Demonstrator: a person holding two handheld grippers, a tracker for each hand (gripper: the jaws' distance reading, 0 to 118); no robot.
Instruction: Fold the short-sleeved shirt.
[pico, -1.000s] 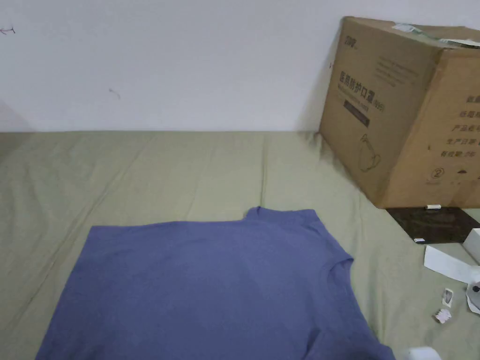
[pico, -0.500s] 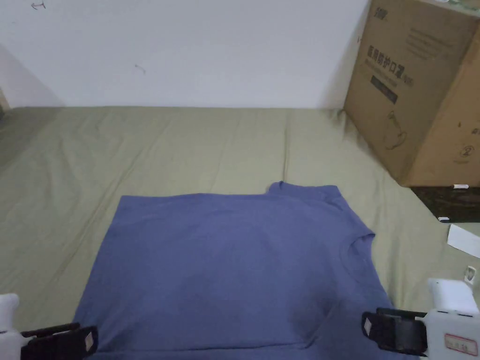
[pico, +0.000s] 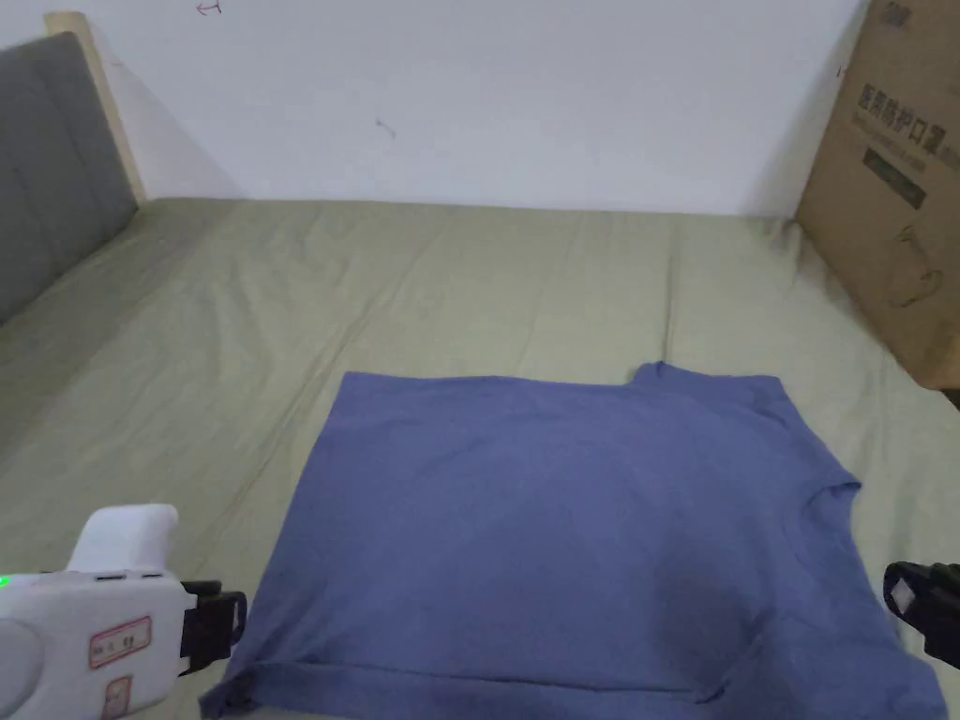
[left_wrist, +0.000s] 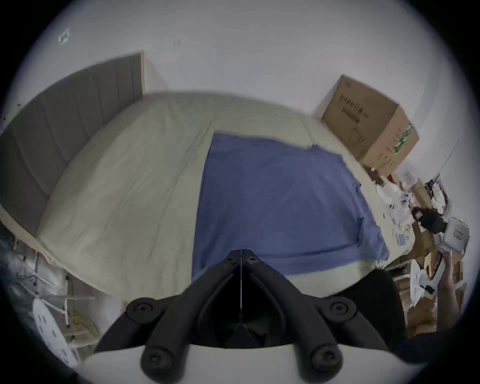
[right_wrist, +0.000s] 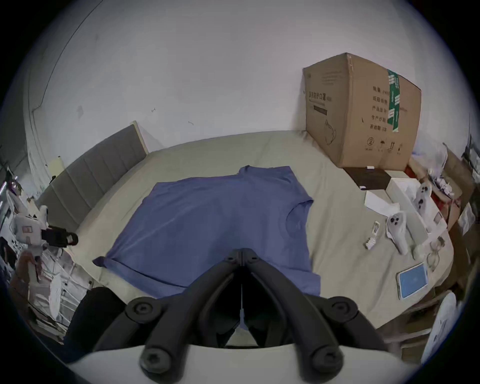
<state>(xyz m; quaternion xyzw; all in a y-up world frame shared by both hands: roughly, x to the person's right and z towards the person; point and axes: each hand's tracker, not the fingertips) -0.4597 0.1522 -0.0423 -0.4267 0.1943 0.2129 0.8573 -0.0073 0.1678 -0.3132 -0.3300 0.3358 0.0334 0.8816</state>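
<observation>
Spread flat on the bed (pico: 328, 281), the blue short-sleeved shirt (pico: 581, 534) lies with its neckline toward 3 o'clock in the head view. Left claw (left_wrist: 241, 253) hangs at the shirt's 8 o'clock corner, jaws pressed together with nothing between. Right claw (right_wrist: 242, 253) waits at 4 o'clock, jaws likewise closed and empty. Cardboard box (pico: 891, 187) stands at 2 o'clock.

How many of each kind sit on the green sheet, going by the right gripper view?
Blue short-sleeved shirt: 1
Cardboard box: 1
White handheld controllers: 2
Blue-screened tablet: 1
Dark flat board: 1
White flat box: 1
Total: 7, leaving out small scraps too blurred to name.
</observation>
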